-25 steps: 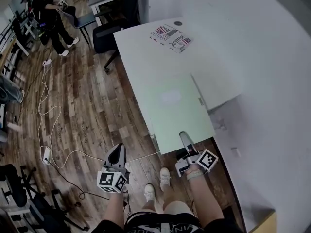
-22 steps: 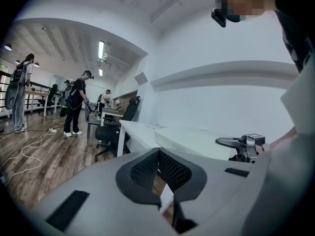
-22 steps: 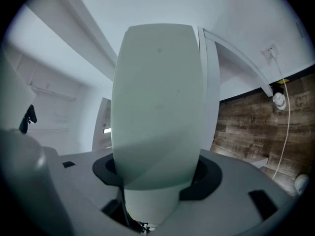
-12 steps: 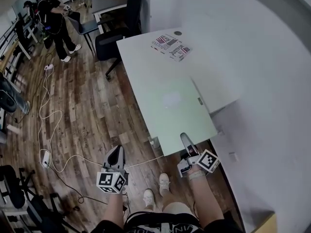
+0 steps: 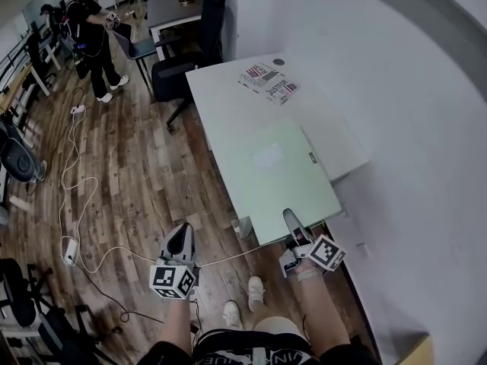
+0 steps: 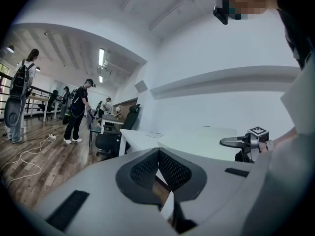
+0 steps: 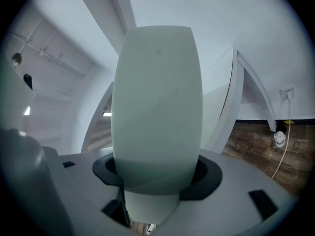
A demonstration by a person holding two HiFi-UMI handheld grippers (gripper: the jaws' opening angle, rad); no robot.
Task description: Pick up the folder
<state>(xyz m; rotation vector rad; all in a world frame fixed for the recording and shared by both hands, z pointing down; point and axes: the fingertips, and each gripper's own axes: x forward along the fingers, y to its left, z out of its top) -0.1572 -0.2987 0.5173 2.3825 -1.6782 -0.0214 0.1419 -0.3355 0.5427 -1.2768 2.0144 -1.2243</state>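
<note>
A pale green folder (image 5: 278,177) lies over the near end of the white desk (image 5: 228,90), its near edge sticking out past the desk. My right gripper (image 5: 289,217) is shut on that near edge. In the right gripper view the folder (image 7: 157,107) fills the space between the jaws of the right gripper (image 7: 157,177) and stretches away from them. My left gripper (image 5: 181,242) hangs over the wooden floor to the left of the desk, away from the folder. Its pads meet in the left gripper view (image 6: 158,154), with nothing between them.
A printed magazine (image 5: 268,80) lies at the desk's far end. A black office chair (image 5: 179,67) stands by the far corner. A white cable (image 5: 76,204) snakes over the floor at left, and people (image 5: 95,36) stand at the back. A wall runs along the right.
My right gripper has risen a little with the folder's near edge in it. The left gripper has also come up slightly.
</note>
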